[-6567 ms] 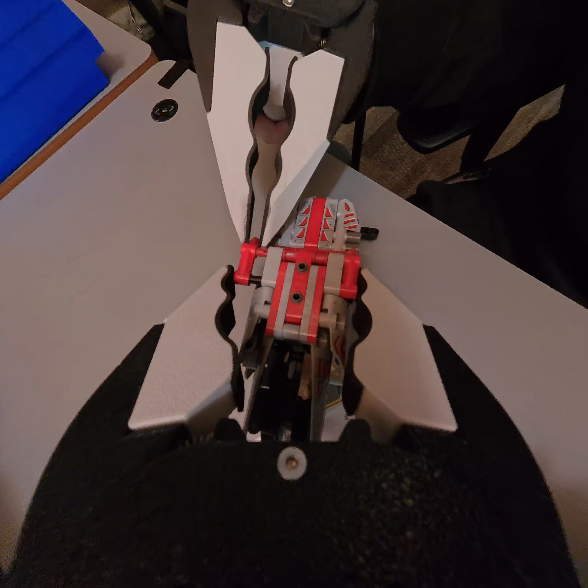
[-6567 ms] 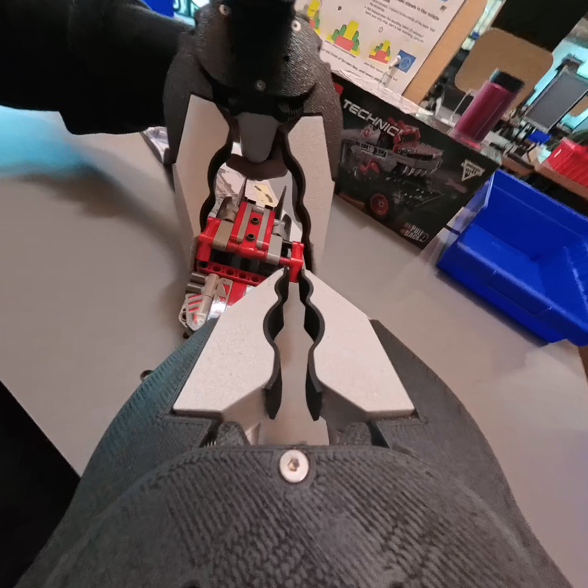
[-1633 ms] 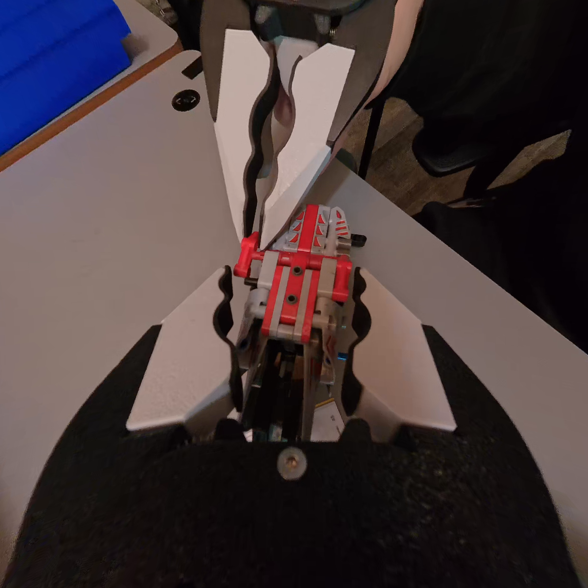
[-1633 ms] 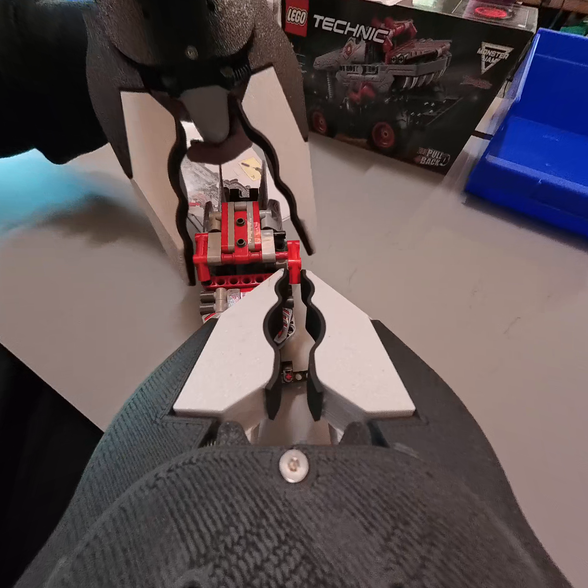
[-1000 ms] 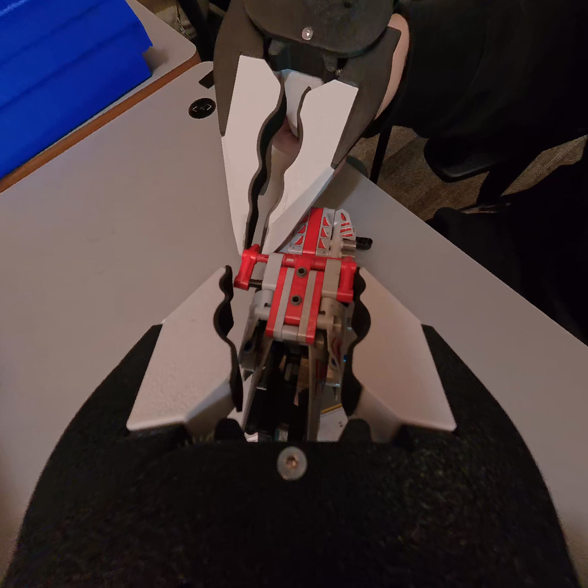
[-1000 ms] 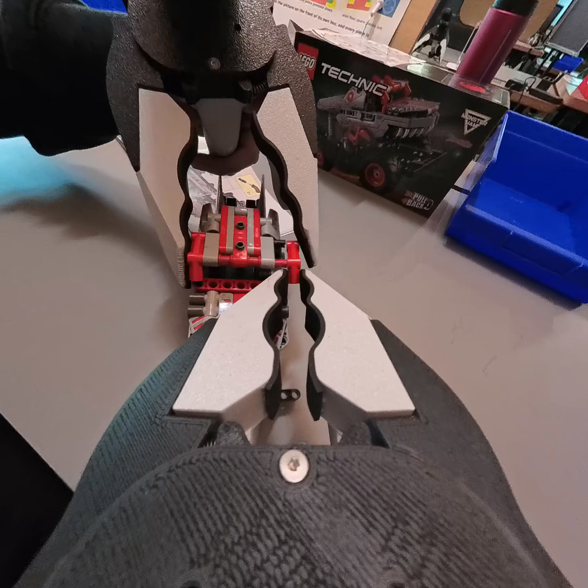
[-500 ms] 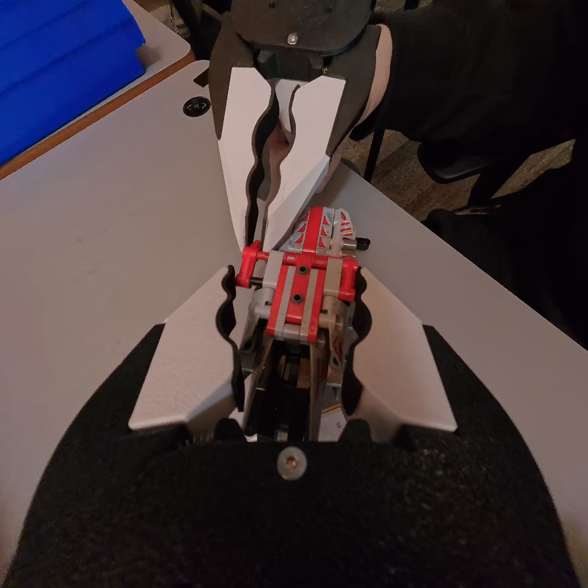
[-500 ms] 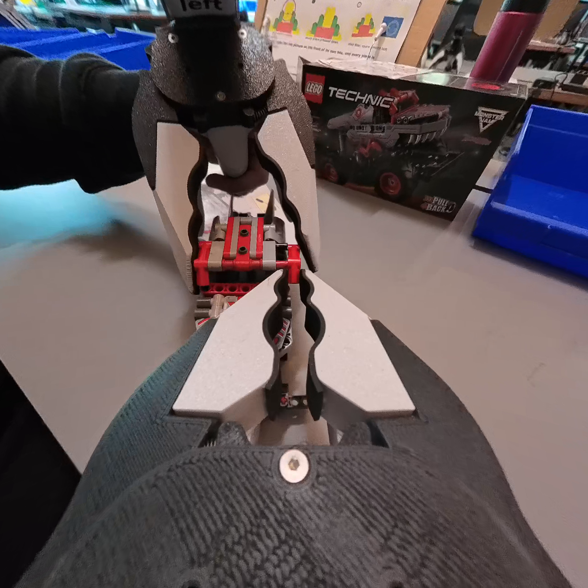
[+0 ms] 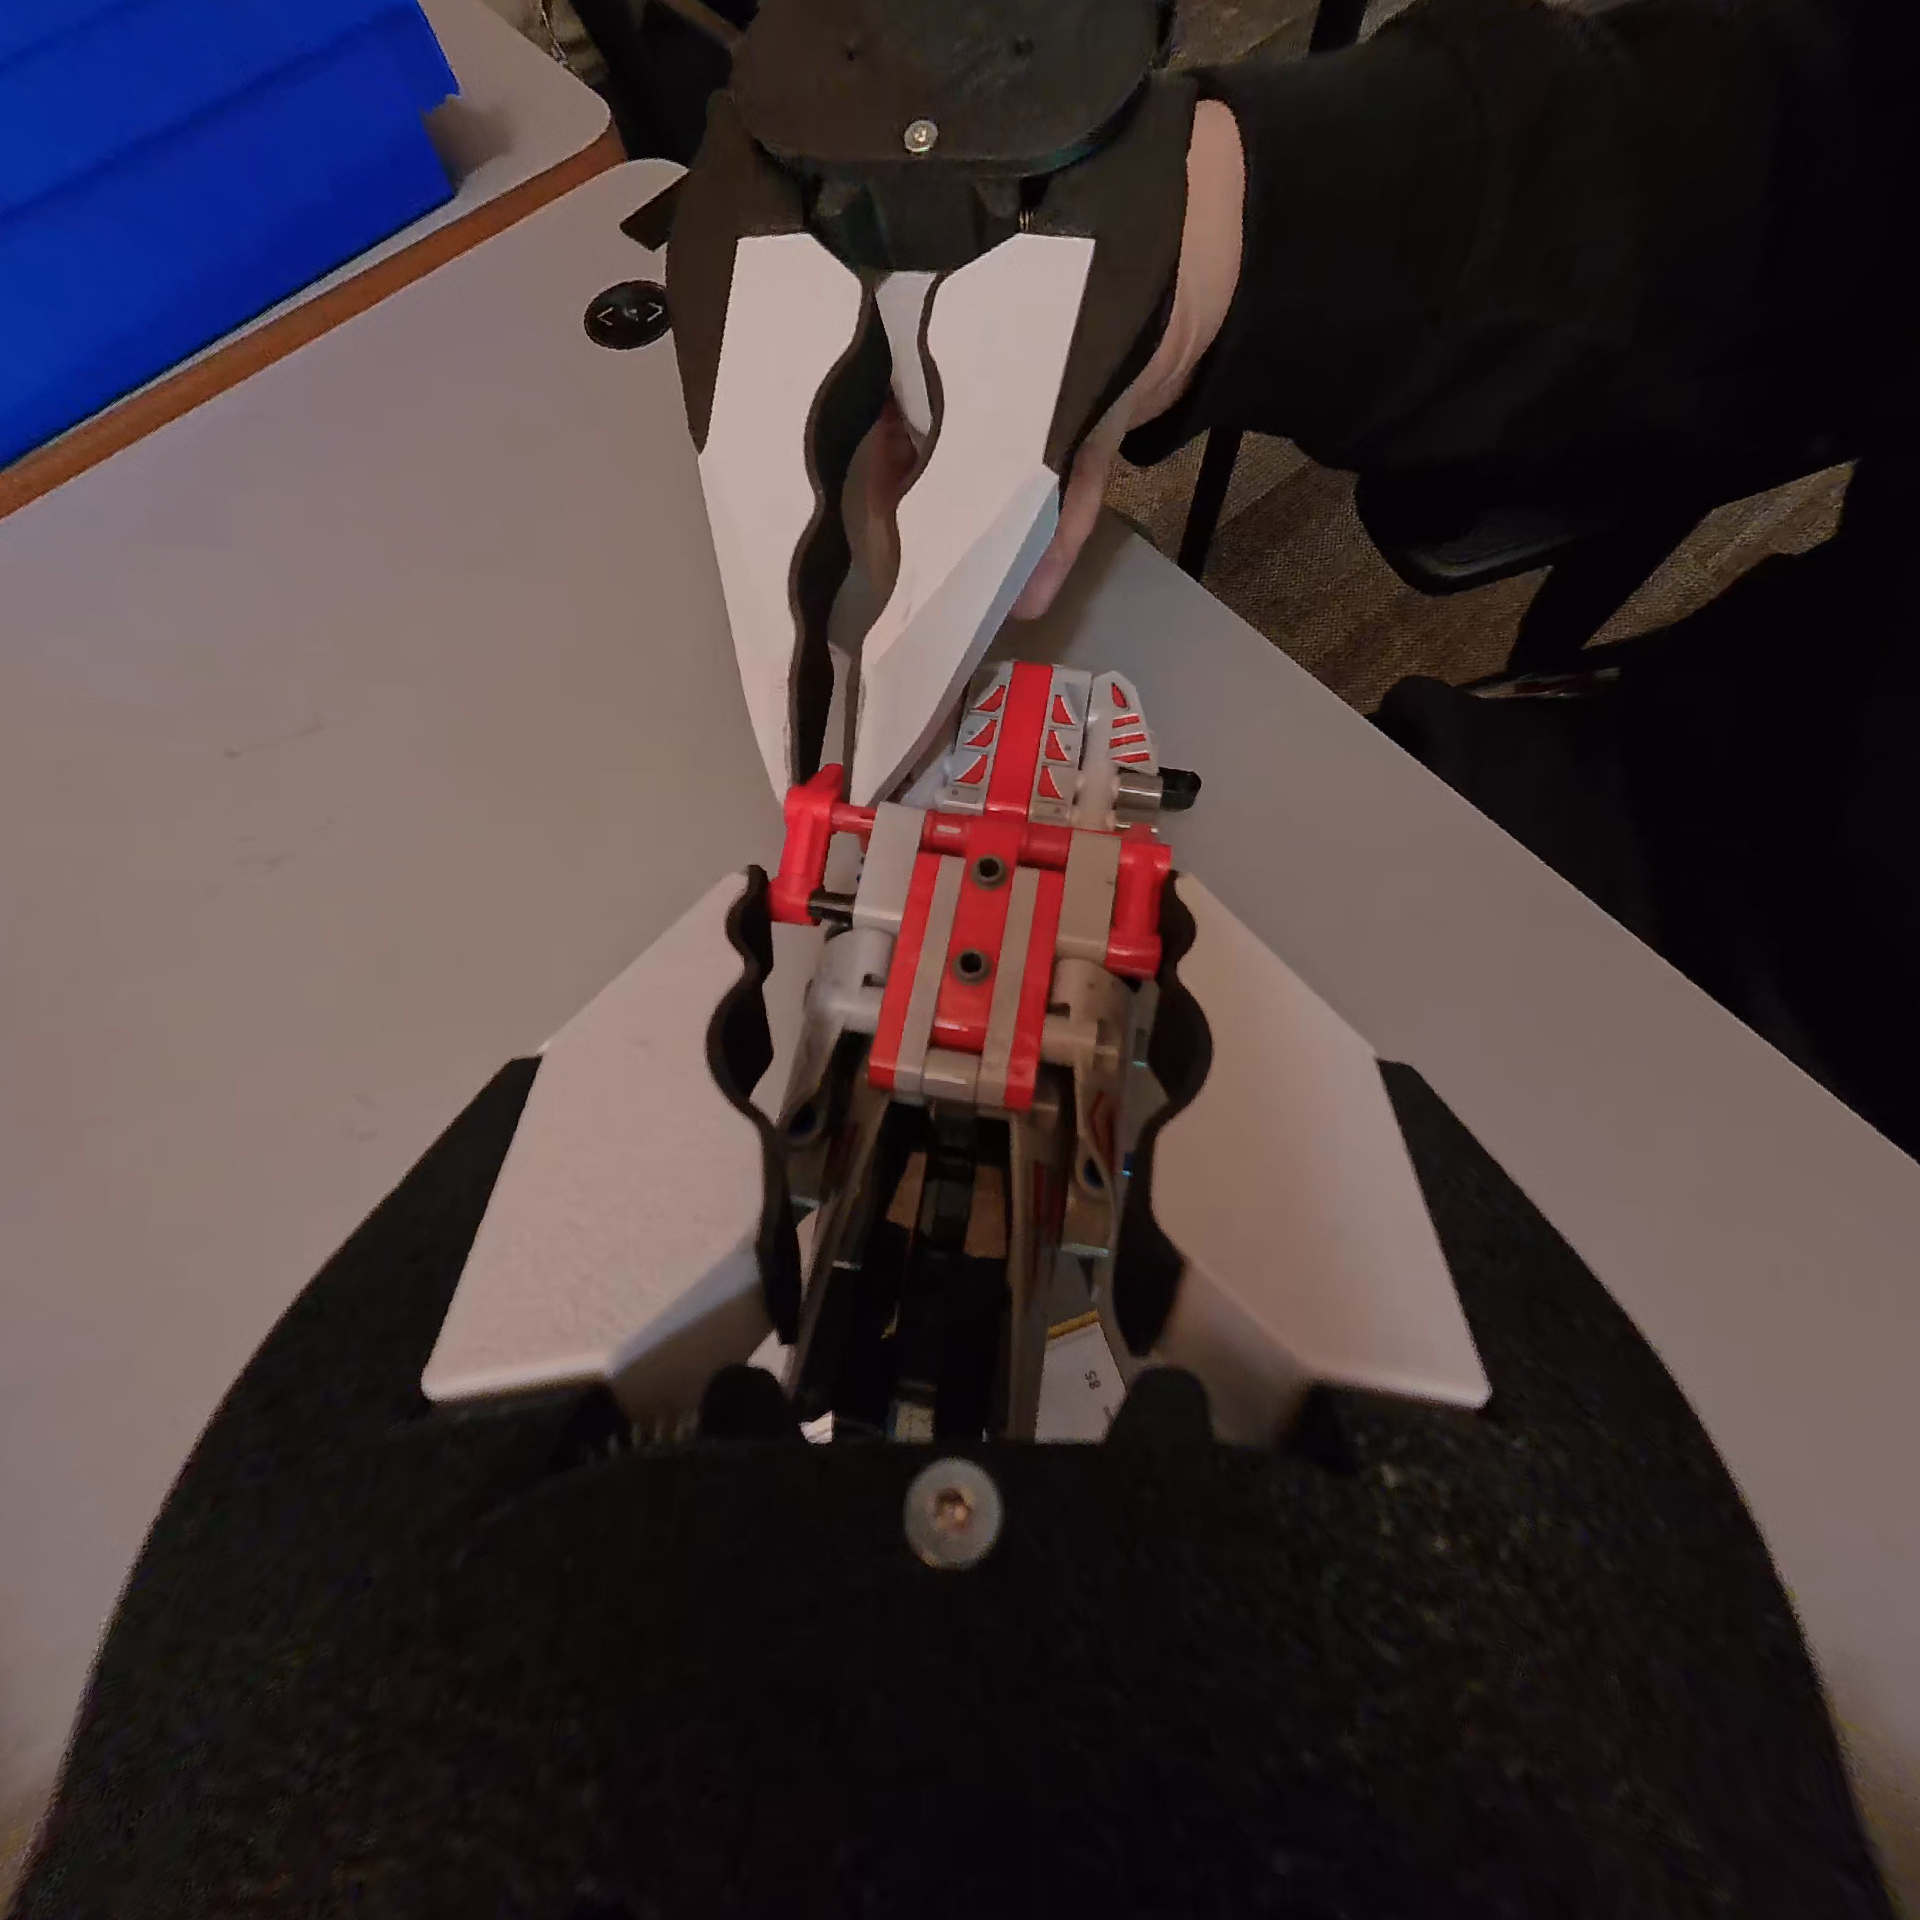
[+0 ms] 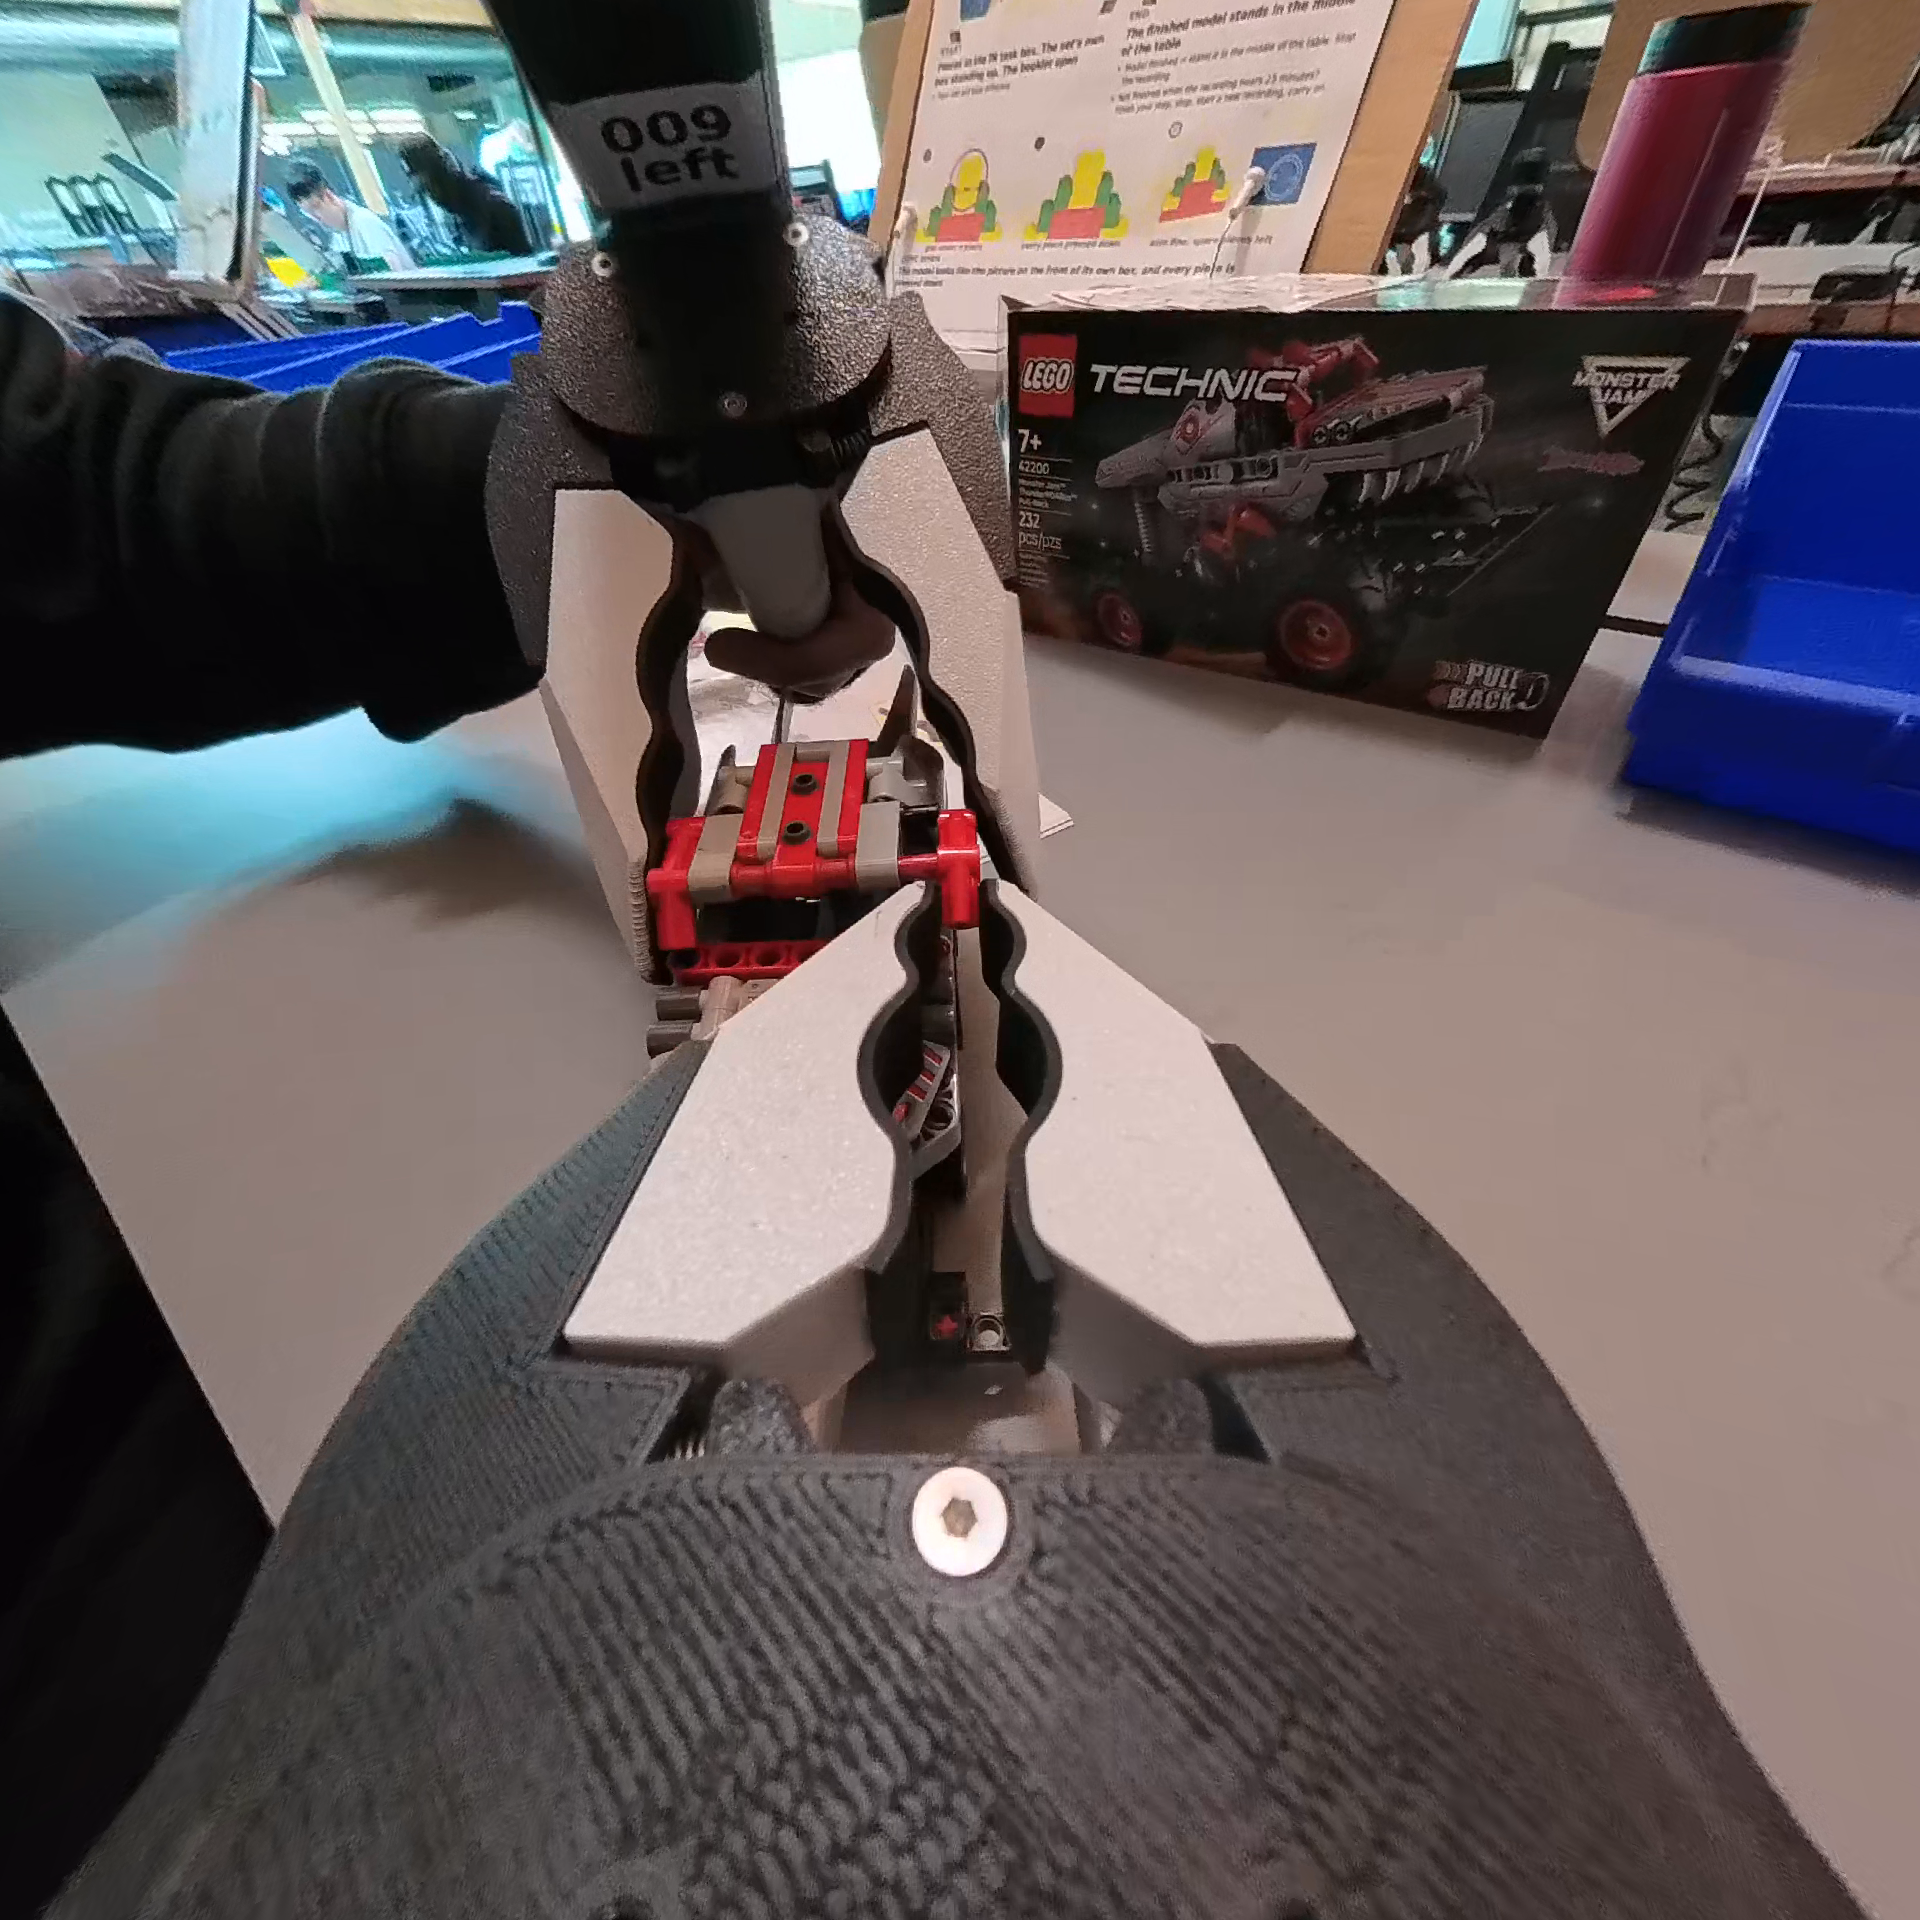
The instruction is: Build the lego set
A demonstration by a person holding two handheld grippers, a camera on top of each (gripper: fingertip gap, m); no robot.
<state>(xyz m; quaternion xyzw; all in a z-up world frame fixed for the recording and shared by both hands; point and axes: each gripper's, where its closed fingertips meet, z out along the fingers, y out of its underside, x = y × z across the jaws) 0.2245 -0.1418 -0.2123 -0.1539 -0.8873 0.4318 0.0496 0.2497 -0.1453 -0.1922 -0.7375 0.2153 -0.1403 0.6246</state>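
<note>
Left gripper (image 9: 961, 904) clamped across a red and grey lego model (image 9: 987, 935), jaws pinching its sides, low over the grey table (image 9: 312, 727). Right gripper (image 10: 951, 904) facing it from the opposite end, jaws nearly pressed together around a red end piece (image 10: 956, 868) on the model's crossbar; whether actually squeezing it, cannot tell. Farther back on the table, the set's box (image 10: 1351, 499) standing upright, a blue bin (image 10: 1797, 644) just beside it.
</note>
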